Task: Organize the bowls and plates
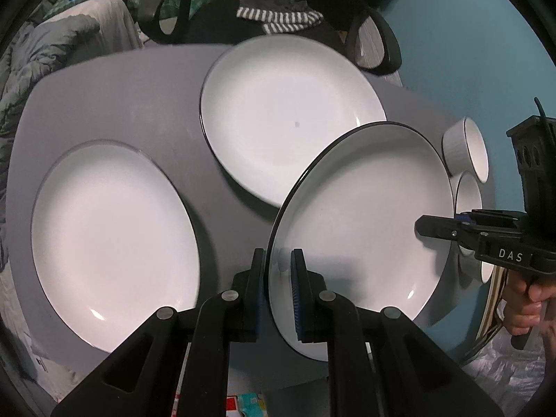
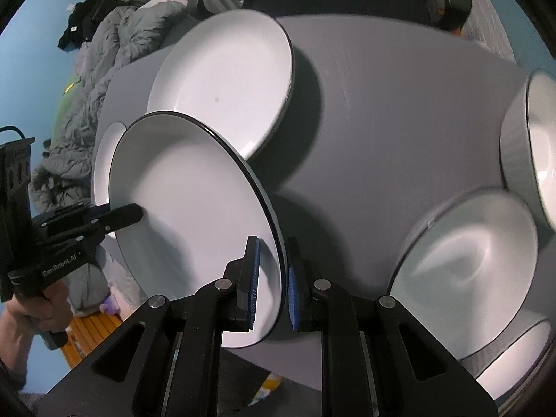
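Right now I have one white plate [image 1: 361, 229] pinched between both tools: my left gripper [image 1: 278, 292] has its jaws nearly closed on the plate's near-left rim, blue pads pressed to either face, and my right gripper [image 2: 272, 285] grips the opposite edge the same way. The plate is tilted and clear of the gray table [image 1: 139, 104].

From the left wrist I count three plates in all: the held one nearest, a second plate [image 1: 111, 236] lying flat on the table to its left, and a third plate [image 1: 288, 118] flat farther back, partly covered by the held one. From the right wrist I count two bowls: one bowl [image 2: 465, 264] close on the right, another bowl [image 2: 531, 146] behind it at the table's right edge.

At the far side a person in a dark top with a striped hem [image 1: 278, 19] stands past the table edge. A gray quilt [image 2: 114, 55] lies bunched off to the left.
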Motion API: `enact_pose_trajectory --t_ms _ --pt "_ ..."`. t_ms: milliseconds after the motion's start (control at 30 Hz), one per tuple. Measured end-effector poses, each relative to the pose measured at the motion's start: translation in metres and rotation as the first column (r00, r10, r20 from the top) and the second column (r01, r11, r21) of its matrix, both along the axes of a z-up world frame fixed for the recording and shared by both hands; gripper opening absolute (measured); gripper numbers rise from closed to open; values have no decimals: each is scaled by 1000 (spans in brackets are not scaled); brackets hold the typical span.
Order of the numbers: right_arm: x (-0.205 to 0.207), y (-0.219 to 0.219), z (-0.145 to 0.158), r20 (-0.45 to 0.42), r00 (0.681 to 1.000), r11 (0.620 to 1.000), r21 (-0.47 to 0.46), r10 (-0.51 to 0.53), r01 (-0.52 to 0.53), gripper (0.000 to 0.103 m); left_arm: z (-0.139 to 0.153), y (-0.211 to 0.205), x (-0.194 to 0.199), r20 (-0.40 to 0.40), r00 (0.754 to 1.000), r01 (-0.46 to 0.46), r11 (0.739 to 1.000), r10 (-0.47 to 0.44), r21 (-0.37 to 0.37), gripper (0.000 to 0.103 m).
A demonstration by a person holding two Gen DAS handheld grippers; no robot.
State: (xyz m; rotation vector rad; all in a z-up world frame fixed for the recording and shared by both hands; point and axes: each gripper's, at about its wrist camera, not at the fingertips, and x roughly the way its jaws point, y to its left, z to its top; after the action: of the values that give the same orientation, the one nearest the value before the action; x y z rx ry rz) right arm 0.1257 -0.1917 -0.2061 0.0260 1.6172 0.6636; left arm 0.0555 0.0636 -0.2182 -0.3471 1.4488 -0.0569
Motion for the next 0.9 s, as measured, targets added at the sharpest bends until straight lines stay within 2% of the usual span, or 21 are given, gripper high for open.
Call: enact_pose_trajectory --t_ms 433,700,900 --pt "57 21 14 29 1000 1000 1 12 -12 15 7 26 64 35 999 -13 999 11 43 14" --pt "87 45 0 2 1000 1000 5 4 -4 15 -5 42 98 1 1000 -27 996 27 85 15" --pt "99 54 -10 -18 1000 1000 -17 -12 12 17 -15 45 108 -14 1000 -23 995 25 97 16"
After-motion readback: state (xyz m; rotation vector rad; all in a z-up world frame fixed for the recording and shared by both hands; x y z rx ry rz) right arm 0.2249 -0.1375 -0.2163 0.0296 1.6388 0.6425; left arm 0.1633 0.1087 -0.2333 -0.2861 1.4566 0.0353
